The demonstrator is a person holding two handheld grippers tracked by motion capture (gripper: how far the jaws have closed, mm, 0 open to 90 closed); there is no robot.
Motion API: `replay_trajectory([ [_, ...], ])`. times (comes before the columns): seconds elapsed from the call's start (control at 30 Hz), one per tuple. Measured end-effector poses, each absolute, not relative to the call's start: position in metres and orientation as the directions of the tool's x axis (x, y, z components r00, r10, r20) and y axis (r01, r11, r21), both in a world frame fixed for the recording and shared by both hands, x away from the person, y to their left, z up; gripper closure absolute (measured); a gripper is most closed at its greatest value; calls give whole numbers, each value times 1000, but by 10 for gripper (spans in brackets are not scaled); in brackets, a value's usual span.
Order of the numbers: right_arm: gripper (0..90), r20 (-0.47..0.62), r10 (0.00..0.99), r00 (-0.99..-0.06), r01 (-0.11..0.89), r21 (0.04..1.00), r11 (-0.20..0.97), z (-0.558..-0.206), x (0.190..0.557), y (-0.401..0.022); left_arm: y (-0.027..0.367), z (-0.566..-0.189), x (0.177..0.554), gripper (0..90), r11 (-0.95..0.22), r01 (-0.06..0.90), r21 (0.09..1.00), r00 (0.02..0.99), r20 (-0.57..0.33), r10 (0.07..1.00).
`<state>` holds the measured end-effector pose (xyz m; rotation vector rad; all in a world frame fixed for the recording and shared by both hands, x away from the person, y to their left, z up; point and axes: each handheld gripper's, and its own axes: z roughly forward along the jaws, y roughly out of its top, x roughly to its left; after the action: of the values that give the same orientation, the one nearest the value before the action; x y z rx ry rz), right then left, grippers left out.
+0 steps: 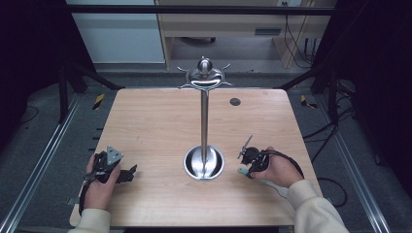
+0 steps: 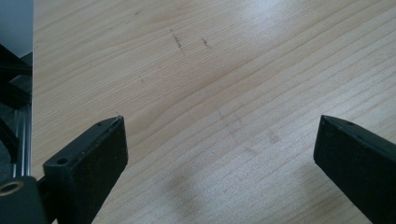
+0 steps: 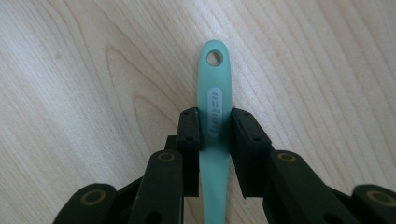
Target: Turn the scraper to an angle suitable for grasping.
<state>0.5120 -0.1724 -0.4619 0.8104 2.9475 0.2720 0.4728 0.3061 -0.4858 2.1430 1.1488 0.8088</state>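
Jaws of the right gripper (image 3: 215, 126) pinch a teal handle (image 3: 215, 100), hanging hole foremost (stand (image 1: 204, 116) just leftward), while the left gripper (image 2: 219, 154) gapes over bare table (image 2: 224, 70).

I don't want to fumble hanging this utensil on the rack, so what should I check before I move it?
1. Right tool shut on the teal handle: ok.
2. Handle's hanging hole free beyond the jaws: ok.
3. Left tool open, holding nothing: ok.
4. Rack upright, hooks bare: ok.
5. Utensil's working end undamaged: cannot tell, hidden by the hand.
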Motion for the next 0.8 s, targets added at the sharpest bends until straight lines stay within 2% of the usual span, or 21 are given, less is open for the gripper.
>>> replay_trajectory([
  [0.37,746,-24,549,-836,509,340,790,-425,506,-184,305,-486,473,28,-469,516,717,450,239,861],
  [0.8,747,-34,578,-815,509,434,743,-395,501,-195,305,-487,473,28,-472,518,713,452,240,859],
])
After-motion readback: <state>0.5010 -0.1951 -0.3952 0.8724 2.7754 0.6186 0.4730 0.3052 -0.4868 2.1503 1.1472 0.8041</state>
